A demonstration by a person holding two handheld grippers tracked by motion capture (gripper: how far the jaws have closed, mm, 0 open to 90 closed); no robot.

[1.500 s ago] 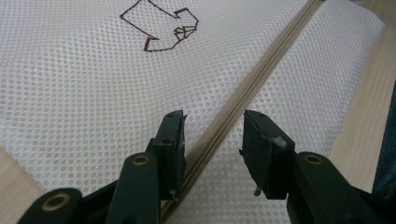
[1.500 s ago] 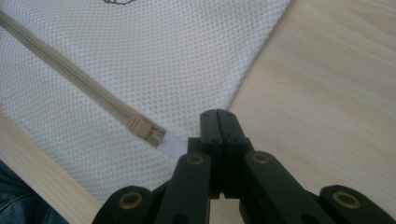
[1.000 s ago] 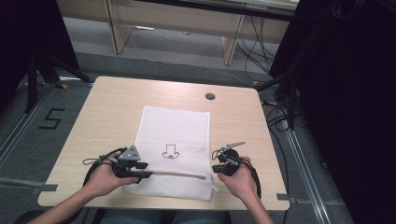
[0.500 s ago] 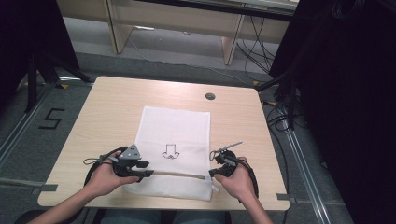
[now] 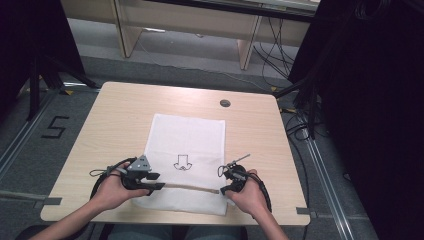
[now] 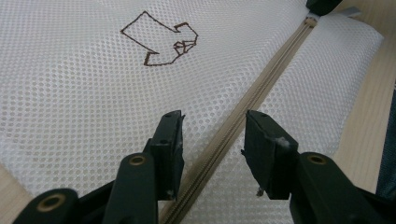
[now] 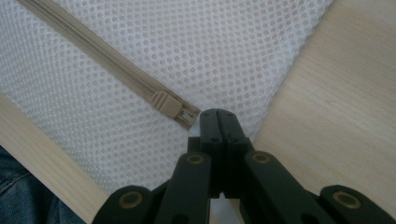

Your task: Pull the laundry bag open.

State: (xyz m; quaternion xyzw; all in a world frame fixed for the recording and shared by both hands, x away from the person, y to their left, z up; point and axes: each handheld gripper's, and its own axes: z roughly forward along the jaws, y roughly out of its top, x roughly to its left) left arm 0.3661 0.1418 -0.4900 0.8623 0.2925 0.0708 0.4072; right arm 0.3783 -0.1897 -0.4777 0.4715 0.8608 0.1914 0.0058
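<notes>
Lying flat on the wooden surface (image 5: pixel 110 130), the white mesh bag (image 5: pixel 187 135) sits at the centre of the high view, its long axis running from 12 to 6 o'clock. A small brown arrow drawing (image 5: pixel 182 162) marks the mesh just below centre. The beige zipper (image 5: pixel 192 187) crosses the bag near its 6 o'clock edge, running from 9 to 3 o'clock.

Left hand-held gripper (image 5: pixel 156 182) — at the zipper's 9 o'clock end, held in the person's left hand (image 5: pixel 112 190). In the left gripper view its jaws stand spread, one on each side of the zipper (image 6: pixel 243 112), pads clear of the tape; they have just been opening a little further. The arrow drawing (image 6: pixel 161 42) lies at about 11 o'clock from the jaws in that view.

Right hand-held gripper (image 5: pixel 223 189) — at the zipper's 3 o'clock end, held in the person's right hand (image 5: pixel 250 197). In the right gripper view (image 7: pixel 217 113) the jaws are pressed together, tips right at the metal tab of the zipper slider (image 7: pixel 168 105); they appear to pinch the pull tab, though the tab itself is hidden between the pads. The slider lies at 10 o'clock from the tips, near the bag's corner, with bare surface (image 7: pixel 336 107) at 3 o'clock.

A dark round grommet (image 5: pixel 225 103) sits in the surface beyond the bag, at 1 o'clock.
</notes>
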